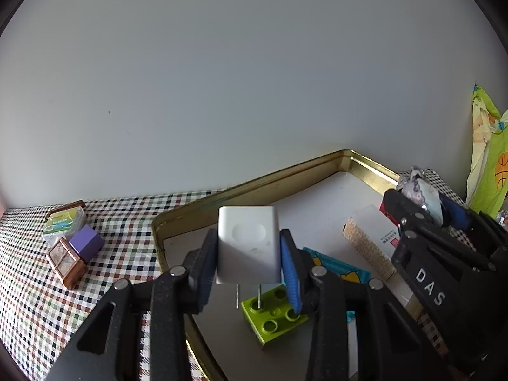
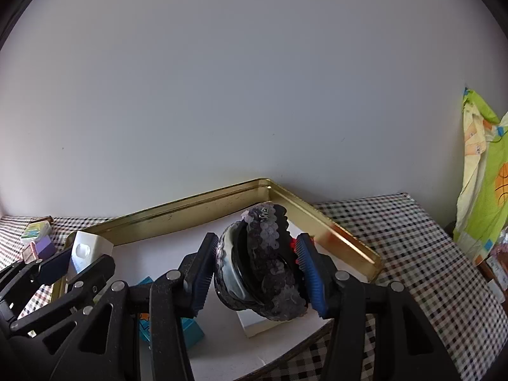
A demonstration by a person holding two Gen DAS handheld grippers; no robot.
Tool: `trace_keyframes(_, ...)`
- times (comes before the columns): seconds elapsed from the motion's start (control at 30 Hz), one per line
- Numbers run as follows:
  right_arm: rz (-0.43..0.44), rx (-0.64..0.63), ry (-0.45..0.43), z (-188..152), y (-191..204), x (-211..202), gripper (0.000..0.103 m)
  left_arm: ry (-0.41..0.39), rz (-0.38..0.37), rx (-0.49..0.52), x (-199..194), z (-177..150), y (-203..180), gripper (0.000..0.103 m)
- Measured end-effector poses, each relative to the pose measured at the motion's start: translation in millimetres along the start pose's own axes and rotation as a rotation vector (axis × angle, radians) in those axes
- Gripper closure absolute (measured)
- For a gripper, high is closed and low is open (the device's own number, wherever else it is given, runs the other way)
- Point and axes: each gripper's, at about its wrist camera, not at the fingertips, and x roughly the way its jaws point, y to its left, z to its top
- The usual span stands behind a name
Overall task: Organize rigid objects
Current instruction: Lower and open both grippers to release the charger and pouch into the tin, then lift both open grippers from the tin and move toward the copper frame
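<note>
Placement is the step in hand, as I judge it: both held things hang above the shallow gold-rimmed metal tray, which I take as the landmark.

The left tongs are closed on a white cube-shaped plug-in charger, its two metal pins pointing down over a lime-green plastic building brick with round studs that lies inside the tray near its front. To do it well, I think the charger should go down beside the brick on a bare part of the tray floor, not on the studs, and the pins should not catch on anything. The right tongs are clamped on a round dark case covered with purple sequins, held tilted over the right part of the tray. It hangs over a flat white box, so a free spot beside that box seems safer.

Also inside the tray lie a blue printed card and a beige rough strip.

Left of the tray, on the bench with a checked cloth, wait a small purple cube, a brown square case and a clear box with a green label. Behind the tray stands a plain pale wall; far right of the tray hangs a green and yellow printed cloth.
</note>
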Motion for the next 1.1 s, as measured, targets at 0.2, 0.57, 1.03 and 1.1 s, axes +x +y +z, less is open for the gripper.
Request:
trace_keyframes(0.2,0.075,0.068,0.041,-3.2,-4.9,8.0,0.044,-0.025,0.038,0.0,-5.0,-0.3,0.6,0.036)
trace_keyframes(0.57,0.099,0.202,-0.019,-1.5,-22.2,-4.9,0.021,-0.12,0.12,-0.048,-27.7,-1.8,13.8,0.0)
trace_keyframes(1.03,0.011,0.083,-0.228,-2.3,-4.4,-37.2,0.021,-0.146,0.232,0.004,-38.3,-16.1,25.2,0.0)
trace_keyframes(1.1,0.002,0.084,-0.253,-2.7,-6.1,-40.9,0.021,-0.15,0.246,0.009,-40.8,-19.9,29.5,0.0)
